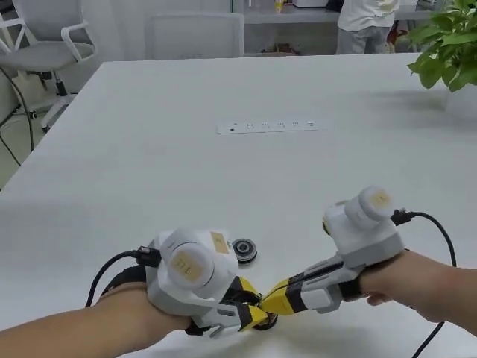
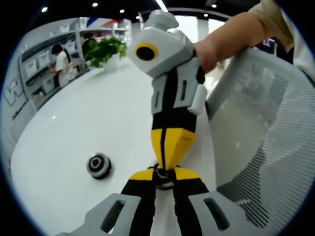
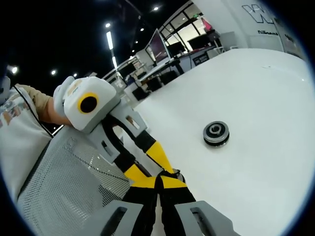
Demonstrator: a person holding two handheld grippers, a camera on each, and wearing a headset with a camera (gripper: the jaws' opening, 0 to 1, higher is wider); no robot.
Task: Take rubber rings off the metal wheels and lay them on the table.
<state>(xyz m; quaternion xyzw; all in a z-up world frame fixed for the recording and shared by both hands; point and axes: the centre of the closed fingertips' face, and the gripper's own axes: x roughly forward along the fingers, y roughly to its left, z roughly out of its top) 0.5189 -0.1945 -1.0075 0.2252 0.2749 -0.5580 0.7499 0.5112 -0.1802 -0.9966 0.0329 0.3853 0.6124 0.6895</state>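
Note:
My left gripper [image 1: 256, 313] sits near the table's front edge, shut on a small metal wheel [image 2: 165, 179] held between its yellow tips. From the right, my right gripper [image 1: 268, 300] meets it tip to tip, its jaws shut on the rubber ring at the top edge of that wheel [image 3: 176, 175]. In the left gripper view the right gripper [image 2: 166, 164] comes down onto the wheel. A second wheel [image 1: 244, 250] with its black ring on lies flat on the white table [image 1: 223, 171], just behind the grippers; the loose wheel [image 2: 99, 165] [image 3: 216, 132] also shows in both gripper views.
A white power strip [image 1: 273, 126] lies at the table's middle. A green plant [image 1: 447, 52] stands at the far right corner. Office chairs [image 1: 52, 45] stand beyond the far left edge. A mesh chair back [image 2: 266, 137] is close behind the grippers.

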